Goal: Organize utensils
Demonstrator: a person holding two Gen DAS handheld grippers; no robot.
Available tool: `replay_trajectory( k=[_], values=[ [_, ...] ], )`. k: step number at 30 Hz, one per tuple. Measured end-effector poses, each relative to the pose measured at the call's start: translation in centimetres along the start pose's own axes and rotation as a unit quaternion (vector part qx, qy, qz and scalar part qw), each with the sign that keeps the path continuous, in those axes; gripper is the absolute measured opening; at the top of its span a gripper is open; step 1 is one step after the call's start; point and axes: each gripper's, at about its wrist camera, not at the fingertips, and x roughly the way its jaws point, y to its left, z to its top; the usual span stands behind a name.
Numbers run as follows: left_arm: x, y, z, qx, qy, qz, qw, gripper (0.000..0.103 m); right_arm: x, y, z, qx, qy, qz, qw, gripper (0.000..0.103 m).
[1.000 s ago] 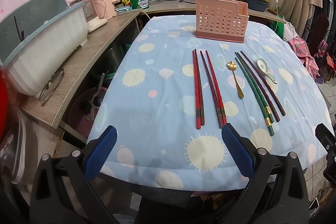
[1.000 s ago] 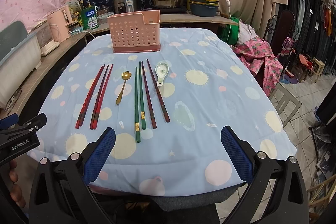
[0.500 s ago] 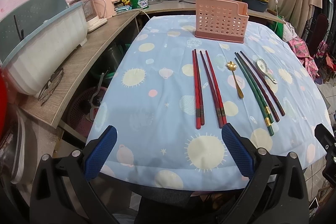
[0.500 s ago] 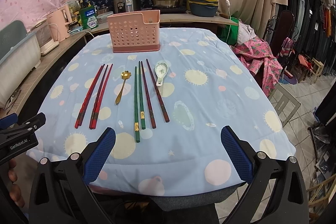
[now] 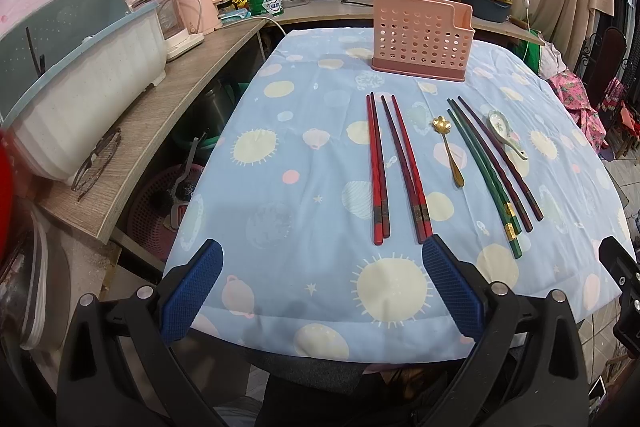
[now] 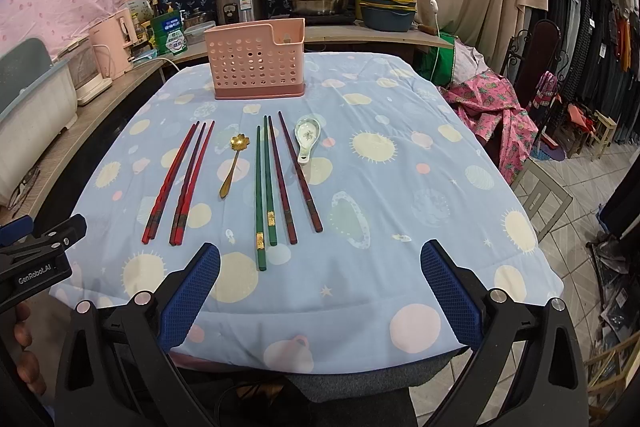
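Pink holder (image 6: 256, 67) stands empty at the counter's far end; red chopsticks (image 5: 396, 167), gold spoon (image 6: 232, 163) and green chopsticks (image 6: 264, 187) lie before it; your left gripper (image 5: 320, 291) and right gripper (image 6: 320, 291) hover with jaws released; pinch one pair mid-length, keeping both sticks together.

Both wrist views look forward and down from the table's (image 5: 280, 307) near edge, left beside right, sharing the utensils and pink holder (image 6: 258, 65) beyond.
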Motion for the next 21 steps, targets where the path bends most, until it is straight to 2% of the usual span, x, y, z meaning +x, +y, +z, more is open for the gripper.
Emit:
replay_trajectory(
  k=[21],
  values=[
    [0.03, -0.10, -0.05, 0.000, -0.001, -0.001, 1.0000, 0.095, 0.02, 0.05, 0.06, 0.001, 0.000, 0.000, 1.000, 0.096]
  ],
)
